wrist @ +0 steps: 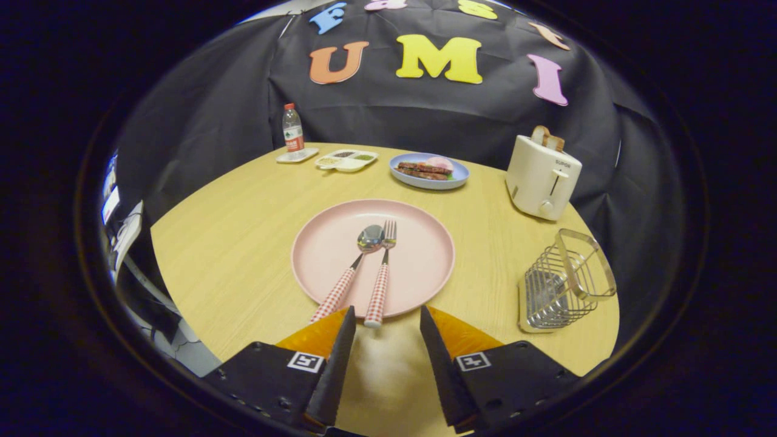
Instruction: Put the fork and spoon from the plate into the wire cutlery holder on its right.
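Observation:
A pink plate [419, 267] lies on the round wooden table [243, 243] just beyond my fingers. On it rest a spoon [355, 261] and a fork [382, 273], side by side, each with a red-and-white checked handle pointing toward me. The fork's handle end hangs over the plate's rim, just ahead of the gap between my fingers. The spoon's handle reaches the tip of my left finger [340, 346]. My gripper [386, 320] is open and holds nothing. The wire cutlery holder [564, 282] stands to the right of the plate, with nothing in it.
A white toaster [542, 176] with bread in its slot stands beyond the holder. At the table's far side are a blue plate of food [430, 170], a divided sauce dish [346, 159] and a water bottle [293, 129] on a small white tray.

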The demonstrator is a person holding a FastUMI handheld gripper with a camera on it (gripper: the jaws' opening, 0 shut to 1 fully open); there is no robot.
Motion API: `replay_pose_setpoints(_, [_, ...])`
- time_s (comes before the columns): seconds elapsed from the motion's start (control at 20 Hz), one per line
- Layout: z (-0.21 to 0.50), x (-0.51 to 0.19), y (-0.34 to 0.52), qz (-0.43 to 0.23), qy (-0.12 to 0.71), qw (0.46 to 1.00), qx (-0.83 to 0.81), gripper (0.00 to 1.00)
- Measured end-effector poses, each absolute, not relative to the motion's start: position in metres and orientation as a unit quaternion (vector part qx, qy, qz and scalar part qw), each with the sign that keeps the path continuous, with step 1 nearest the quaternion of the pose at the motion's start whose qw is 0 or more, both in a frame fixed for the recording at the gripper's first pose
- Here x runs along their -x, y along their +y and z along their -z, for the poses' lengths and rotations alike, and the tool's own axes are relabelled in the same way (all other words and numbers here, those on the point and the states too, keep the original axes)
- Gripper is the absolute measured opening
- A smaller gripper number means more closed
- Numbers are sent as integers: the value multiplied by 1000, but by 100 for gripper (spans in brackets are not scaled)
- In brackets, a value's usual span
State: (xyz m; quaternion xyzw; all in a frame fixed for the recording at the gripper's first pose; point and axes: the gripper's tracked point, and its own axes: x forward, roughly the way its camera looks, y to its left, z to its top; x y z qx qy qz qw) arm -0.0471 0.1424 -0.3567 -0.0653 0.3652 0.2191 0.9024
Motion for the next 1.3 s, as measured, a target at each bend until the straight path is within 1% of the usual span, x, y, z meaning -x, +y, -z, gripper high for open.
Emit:
replay_pose_setpoints(0.15, [364,47,144,-222,369,899,79,43])
replay_pose_setpoints(0.2, [364,45,143,-220,368,900,83,39])
replay_pose_setpoints(0.25, [363,43,142,-218,366,901,85,27])
replay_pose_setpoints(0.3, [364,42,143,-220,365,901,85,20])
replay_pose_setpoints(0.35, [364,44,144,-222,365,900,87,17])
replay_pose_setpoints(0.4, [372,41,146,-221,363,901,92,17])
replay_pose_setpoints(0.45, [364,42,143,-222,361,901,95,11])
replay_pose_setpoints(0.5, [364,42,143,-224,362,900,96,11])
replay_pose_setpoints(0.6, [362,36,137,-216,360,903,94,3])
replay_pose_setpoints(0.7, [354,33,133,-214,357,905,86,3])
replay_pose_setpoints(0.75, [349,31,130,-211,355,907,86,1])
replay_pose_setpoints(1.3, [288,17,118,-224,339,911,73,1])
